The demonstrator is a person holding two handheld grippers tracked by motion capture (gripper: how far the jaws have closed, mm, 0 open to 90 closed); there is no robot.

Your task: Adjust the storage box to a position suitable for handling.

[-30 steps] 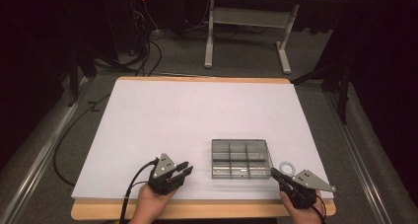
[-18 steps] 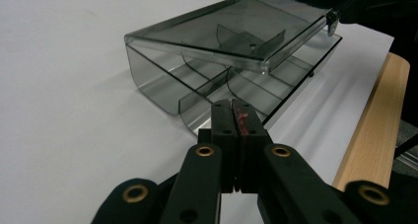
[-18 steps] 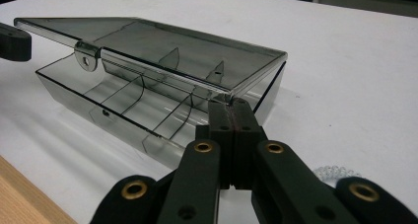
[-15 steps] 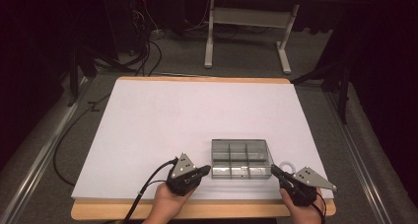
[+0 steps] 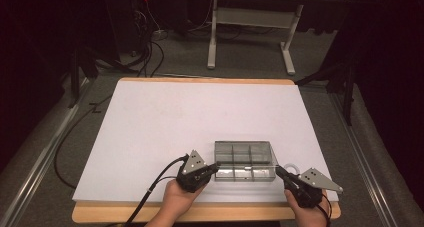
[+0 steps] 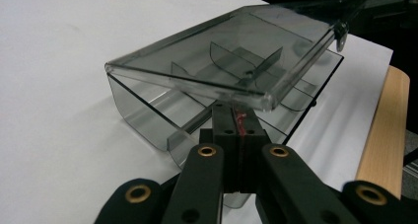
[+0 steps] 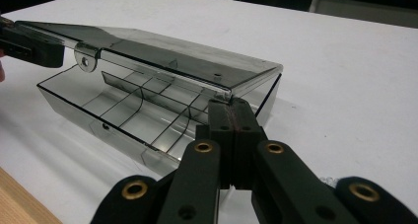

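A clear smoky plastic compartment box (image 5: 246, 161) sits on the white desk (image 5: 190, 117), close to its near edge and right of the middle. Its hinged lid (image 6: 217, 56) stands partly raised above the tray, and thin dividers (image 7: 143, 103) split the tray into small cells.

The left tongs (image 5: 214, 168) come in from the near left, with the person's left hand (image 5: 176, 199) behind them. Their jaws have just been closing and now sit pressed together against the box's left end. In the left gripper view their tips meet just under the lid's edge, on a thin wall of the tray; how much plastic they pinch is hard to tell.

The right tongs (image 5: 279, 172) reach in from the near right, at the box's near right corner. In the right gripper view (image 7: 231, 116) the jaws are narrow, tips together at the tray rim just below the lid's front edge.

A small white ring (image 5: 291, 167) lies on the desk just right of the box, beside the right tongs.
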